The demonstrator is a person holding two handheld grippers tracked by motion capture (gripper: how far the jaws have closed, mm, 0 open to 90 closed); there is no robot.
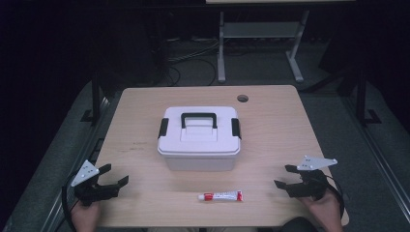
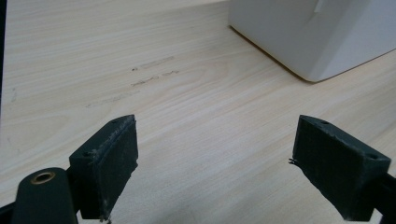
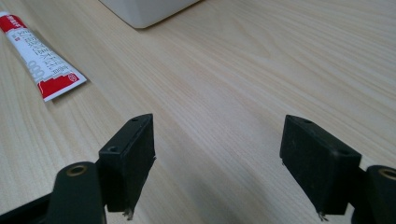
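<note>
A white plastic box (image 1: 199, 139) with a black handle and black side latches sits shut in the middle of the wooden table (image 1: 145, 111). In front of it lies a small white and red tube (image 1: 220, 195), flat on the wood. My left gripper (image 1: 112, 175) rests near the front left corner, open and empty; the box's corner (image 2: 308, 37) shows beyond its jaws. My right gripper (image 1: 284, 176) rests near the front right corner, open and empty. In the right gripper view the tube (image 3: 39, 63) lies off to the upper left, with the box's base (image 3: 144, 11) behind it.
A round cable hole (image 1: 242, 98) is at the table's back right. Faint scuff marks (image 2: 144, 79) cross the wood left of the box. Beyond the table stand the legs of another desk (image 1: 261, 43) and cables on the dark floor.
</note>
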